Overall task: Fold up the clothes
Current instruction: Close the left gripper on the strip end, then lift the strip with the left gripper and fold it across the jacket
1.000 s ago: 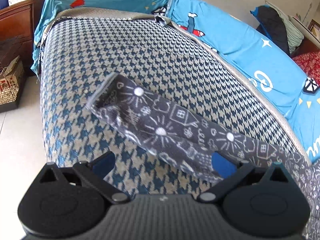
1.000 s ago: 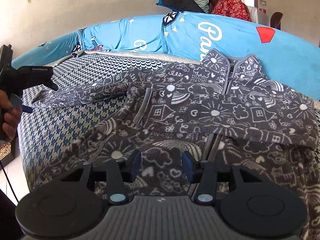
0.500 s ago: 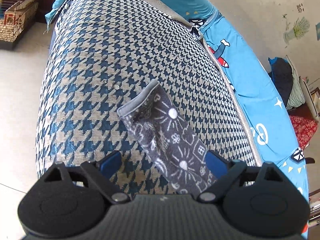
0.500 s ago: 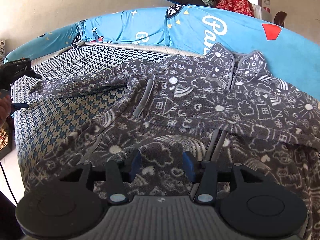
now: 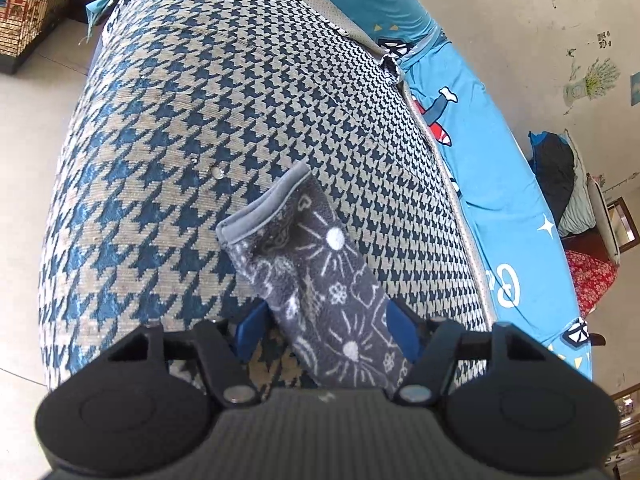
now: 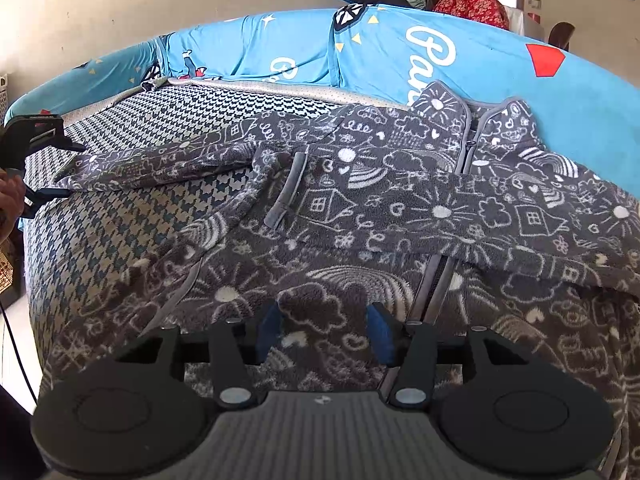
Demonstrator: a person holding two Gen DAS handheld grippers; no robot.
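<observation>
In the left wrist view, the left gripper (image 5: 326,330) fills the bottom of the frame, its blue-padded fingers (image 5: 250,330) spread on either side of the sleeve (image 5: 316,276) of a grey doodle-print fleece jacket. The pads sit close to the cloth, but a firm clamp cannot be told. The sleeve's grey cuff (image 5: 262,210) points to the frame's centre, lying on the houndstooth sofa seat (image 5: 208,92). A blue patterned cover (image 5: 492,184) runs along the right.

In the right wrist view, the right gripper (image 6: 324,332) at lower centre is released, its fingers apart above the jacket (image 6: 400,208), which is spread across the centre and right of the seat (image 6: 120,216), zipper (image 6: 434,280) running up. One sleeve is folded across the chest; the other stretches to the left edge, where a hand (image 6: 10,204) holds the left gripper (image 6: 48,168).
</observation>
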